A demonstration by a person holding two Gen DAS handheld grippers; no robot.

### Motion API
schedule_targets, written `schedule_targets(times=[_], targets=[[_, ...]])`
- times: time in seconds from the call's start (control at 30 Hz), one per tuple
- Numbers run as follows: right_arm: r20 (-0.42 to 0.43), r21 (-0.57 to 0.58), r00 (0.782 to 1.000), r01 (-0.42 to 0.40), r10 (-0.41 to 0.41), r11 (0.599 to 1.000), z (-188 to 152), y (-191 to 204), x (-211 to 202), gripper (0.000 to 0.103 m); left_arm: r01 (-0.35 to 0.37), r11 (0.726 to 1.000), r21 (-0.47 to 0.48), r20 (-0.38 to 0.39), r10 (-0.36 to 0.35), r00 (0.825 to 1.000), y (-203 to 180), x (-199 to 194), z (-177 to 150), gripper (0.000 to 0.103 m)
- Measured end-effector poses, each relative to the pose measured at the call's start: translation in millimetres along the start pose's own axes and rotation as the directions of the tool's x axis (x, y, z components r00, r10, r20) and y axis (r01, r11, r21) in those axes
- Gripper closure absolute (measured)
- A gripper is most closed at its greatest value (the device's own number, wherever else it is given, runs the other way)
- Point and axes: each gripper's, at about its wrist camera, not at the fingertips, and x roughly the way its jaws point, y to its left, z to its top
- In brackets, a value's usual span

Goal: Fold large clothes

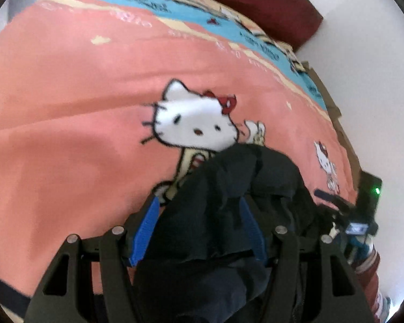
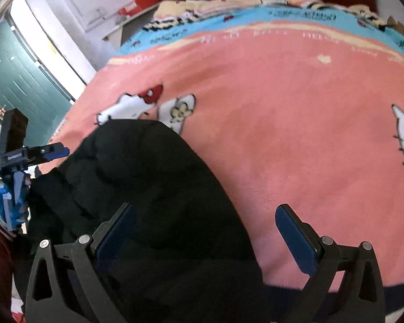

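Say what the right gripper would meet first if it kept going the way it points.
Probably the pink cartoon-cat fleece blanket: the right gripper is open and angled down at it. The dark bulky garment overlaps its left finger, so depth is unclear.

From my right gripper (image 2: 204, 228), open pink blanket (image 2: 296, 134) runs twelve to three o'clock. The black garment (image 2: 148, 183) heaps at nine, my left gripper (image 2: 54, 152) beyond it.

Soft, even daylight fills both views, brightest at the doorway (image 2: 44, 45) on the left of the right wrist view, which glares white. Motion blur smears the blanket (image 1: 94, 86) print — fisheye bending curves every edge, and the corners are dark.
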Motion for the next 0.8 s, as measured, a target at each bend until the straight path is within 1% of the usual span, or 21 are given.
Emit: schedule_targets(times=[0.07, 0.17, 0.23, 0.3, 0.33, 0.37, 0.4, 0.43, 0.47, 0.5, 0.57, 0.67, 0.73, 0.8], targets=[[-0.031, -0.002, 1.000, 0.002, -0.002, 1.000, 5.5, -4.1, 12.9, 0.001, 0.025, 1.000, -0.011, -0.045, -0.026, 0.999, 3.1, 12.1, 1.5, 0.043], [-0.070, 0.020, 0.997, -0.028, 0.030, 0.999, 12.6, -6.2, 29.0, 0.001, 0.046, 0.998, -0.038, -0.117, -0.051, 0.992, 7.6, 34.1, 1.0, 0.043], [-0.096, 0.017, 0.994, -0.045, 0.046, 0.999, 14.9, -2.0, 40.7, 0.001, 0.054, 0.998, -0.040, -0.132, -0.059, 0.989, 8.3, 42.3, -1.2, 0.043], [-0.117, 0.005, 0.992, -0.039, 0.040, 0.999, 14.3, 3.5, 51.4, 0.004, 0.062, 0.997, -0.052, -0.123, -0.068, 0.990, 10.6, 45.0, -2.8, 0.043], [-0.120, 0.001, 0.992, -0.036, 0.036, 0.999, 14.1, 6.6, 55.8, 0.012, 0.062, 0.997, -0.053, -0.114, -0.068, 0.991, 10.5, 43.8, -3.8, 0.043], [-0.117, -0.002, 0.993, -0.036, 0.036, 0.999, 13.5, 8.4, 57.5, 0.030, 0.048, 0.998, -0.048, -0.093, -0.053, 0.994, 8.8, 40.9, -5.7, 0.045], [-0.107, -0.007, 0.993, -0.043, 0.042, 0.999, 13.1, 10.6, 57.3, 0.039, 0.013, 0.999, -0.034, -0.063, -0.015, 0.998, 3.5, 36.7, -9.2, 0.047], [-0.094, -0.019, 0.994, -0.052, 0.050, 0.998, 12.6, 14.9, 55.3, 0.052, -0.003, 1.000, -0.024, -0.052, 0.002, 0.999, 0.5, 34.1, -12.2, 0.055], [-0.085, -0.040, 0.995, -0.054, 0.051, 0.998, 11.9, 20.6, 53.0, 0.061, -0.023, 1.000, -0.014, -0.040, 0.022, 0.999, -4.3, 31.6, -15.6, 0.064], [-0.079, -0.073, 0.996, -0.046, 0.040, 0.996, 10.2, 27.7, 50.2, 0.065, -0.036, 0.999, -0.009, -0.024, 0.036, 0.999, -9.4, 27.9, -18.4, 0.068], [-0.053, -0.109, 0.999, -0.019, 0.013, 0.994, 9.3, 36.0, 43.3, 0.080, -0.059, 0.998, 0.013, 0.012, 0.059, 0.998, -18.0, 19.9, -21.6, 0.083], [0.017, -0.177, 1.000, 0.010, -0.008, 0.984, 5.7, 54.1, 23.5, 0.088, -0.093, 0.993, 0.075, 0.060, 0.089, 0.994, -34.3, 5.7, -29.5, 0.090], [0.055, -0.213, 0.998, 0.028, -0.016, 0.977, 1.2, 63.8, 9.3, 0.089, -0.098, 0.991, 0.094, 0.080, 0.090, 0.993, -41.4, -1.4, -34.1, 0.092], [0.092, -0.246, 0.996, 0.038, -0.015, 0.968, -4.6, 74.0, -6.4, 0.090, -0.117, 0.984, 0.133, 0.106, 0.104, 0.989, -50.5, -12.3, -42.8, 0.093]])
